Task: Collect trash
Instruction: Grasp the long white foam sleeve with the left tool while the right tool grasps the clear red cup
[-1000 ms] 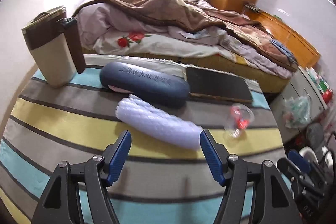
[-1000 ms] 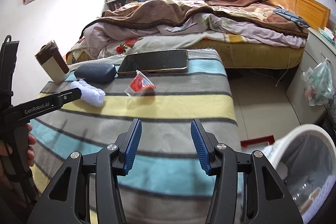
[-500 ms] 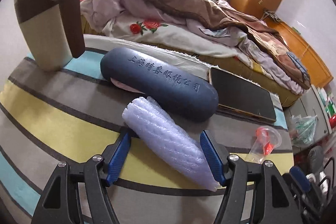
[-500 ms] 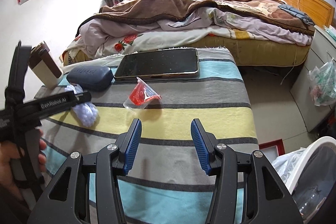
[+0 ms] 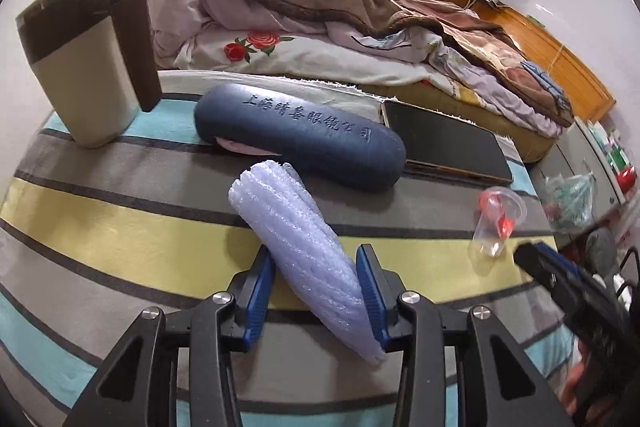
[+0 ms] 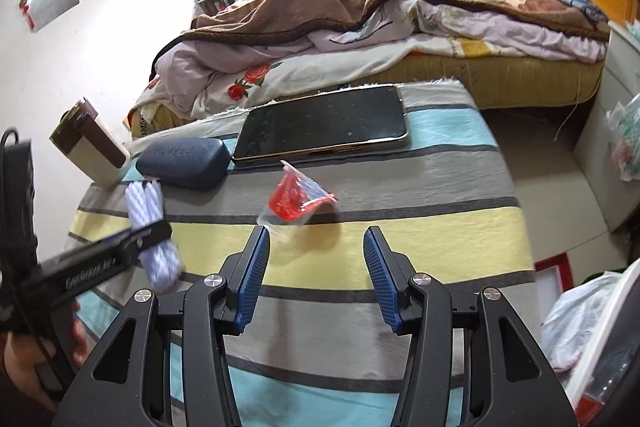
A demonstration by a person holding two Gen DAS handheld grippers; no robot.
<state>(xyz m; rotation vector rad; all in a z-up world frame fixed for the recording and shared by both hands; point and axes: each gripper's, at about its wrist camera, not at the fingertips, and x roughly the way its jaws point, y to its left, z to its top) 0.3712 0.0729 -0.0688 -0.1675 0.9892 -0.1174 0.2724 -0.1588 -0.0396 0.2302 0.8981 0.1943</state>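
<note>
The left hand-held gripper (image 5: 316,291) is clamping its blue pads around the near end of the white foam roll (image 5: 298,239), which is lying on the striped bench (image 5: 120,239). The right hand-held gripper (image 6: 318,279) is hovering open and holding nothing, just short of the crumpled red-and-clear plastic cup (image 6: 296,197). Beyond them are sitting a dark blue glasses case (image 5: 300,143), a tablet (image 6: 320,123) and a beige-and-brown box (image 5: 86,67), with the unmade bed (image 6: 360,39) behind.

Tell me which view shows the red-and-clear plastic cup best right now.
The right wrist view: the plastic cup lies on its side just ahead of the open right gripper, central, though slightly blurred. In the left wrist view the cup sits small near the right edge, beyond the foam roll between the left gripper fingers.
</note>
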